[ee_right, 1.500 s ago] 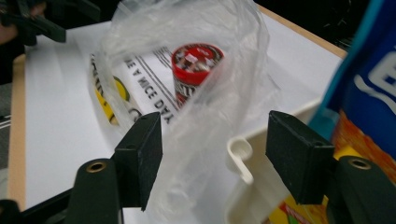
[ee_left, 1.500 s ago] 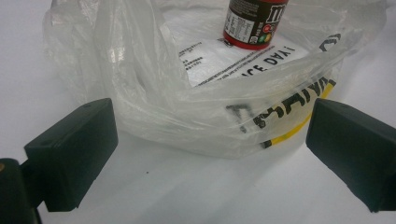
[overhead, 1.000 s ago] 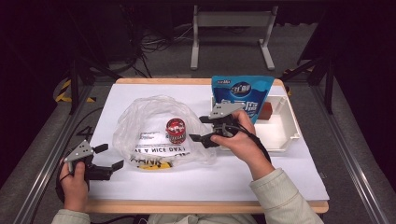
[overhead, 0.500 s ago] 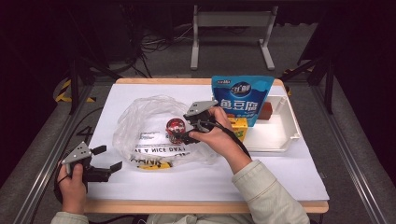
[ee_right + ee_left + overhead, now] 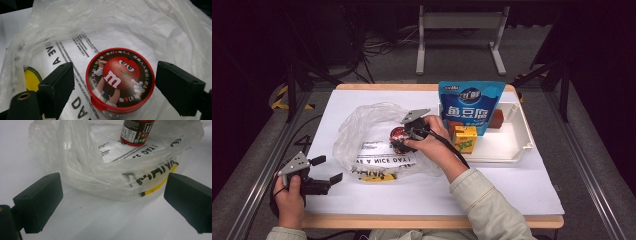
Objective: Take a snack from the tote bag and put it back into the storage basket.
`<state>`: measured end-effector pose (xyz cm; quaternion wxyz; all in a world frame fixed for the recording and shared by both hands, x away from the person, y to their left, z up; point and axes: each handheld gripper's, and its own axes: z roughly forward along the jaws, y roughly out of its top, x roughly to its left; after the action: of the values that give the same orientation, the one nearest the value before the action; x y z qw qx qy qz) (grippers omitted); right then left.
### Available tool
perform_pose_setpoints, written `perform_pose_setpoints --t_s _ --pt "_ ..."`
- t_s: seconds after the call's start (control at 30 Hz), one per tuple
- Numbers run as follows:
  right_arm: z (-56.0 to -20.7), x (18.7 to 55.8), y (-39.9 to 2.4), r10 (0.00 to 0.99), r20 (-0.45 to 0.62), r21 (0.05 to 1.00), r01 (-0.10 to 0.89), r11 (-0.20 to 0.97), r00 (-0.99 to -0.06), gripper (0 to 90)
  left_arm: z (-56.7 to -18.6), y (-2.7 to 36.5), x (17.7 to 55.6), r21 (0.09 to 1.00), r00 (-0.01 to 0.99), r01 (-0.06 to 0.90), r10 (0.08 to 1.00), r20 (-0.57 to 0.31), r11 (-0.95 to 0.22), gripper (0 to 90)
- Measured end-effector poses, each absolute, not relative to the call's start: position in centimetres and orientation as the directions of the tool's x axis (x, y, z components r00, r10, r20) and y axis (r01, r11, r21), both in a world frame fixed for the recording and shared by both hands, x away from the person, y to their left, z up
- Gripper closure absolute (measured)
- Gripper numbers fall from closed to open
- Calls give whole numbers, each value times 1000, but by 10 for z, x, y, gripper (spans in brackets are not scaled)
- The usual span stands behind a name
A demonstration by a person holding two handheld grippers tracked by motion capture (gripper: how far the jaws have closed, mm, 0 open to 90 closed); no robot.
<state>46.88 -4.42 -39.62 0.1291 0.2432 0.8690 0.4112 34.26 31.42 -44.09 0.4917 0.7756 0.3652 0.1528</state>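
- The red candy tub stands upright on the flattened clear plastic bag, about mid-table, with its printed lid facing up. My guess is it's parked there so it can be grabbed from above.
- The right gripper hovers right over the tub, one jaw on each side of the lid. The jaws have just been opening and look about as wide as they go. The tub sits between them, but there's a visible gap on both sides, so nothing is gripped yet.
- The left gripper sits low at the near edge of the bag, jaws spread wide and holding nothing. The bag's crumpled rim lies just ahead of them, not touching. Probably waiting to pin or lift the bag.
- Off to the right, a white tray holds a blue pouch and a yellow carton, well apart from the action.
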Motion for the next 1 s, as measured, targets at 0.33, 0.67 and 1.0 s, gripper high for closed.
perform_pose_setpoints --t_s 0.33,0.67,1.0 --pt "-415 476 -35 540 -25 743 345 573 -841 165 -441 315 343 874 687 416 717 -121 -250 27" --pt "-425 477 -30 548 -77 712 339 615 -833 250 -441 315 343 875 687 414 717 -120 -250 27" --pt "-399 466 -34 543 -67 722 335 606 -837 257 -440 316 343 876 687 413 717 -120 -248 27"
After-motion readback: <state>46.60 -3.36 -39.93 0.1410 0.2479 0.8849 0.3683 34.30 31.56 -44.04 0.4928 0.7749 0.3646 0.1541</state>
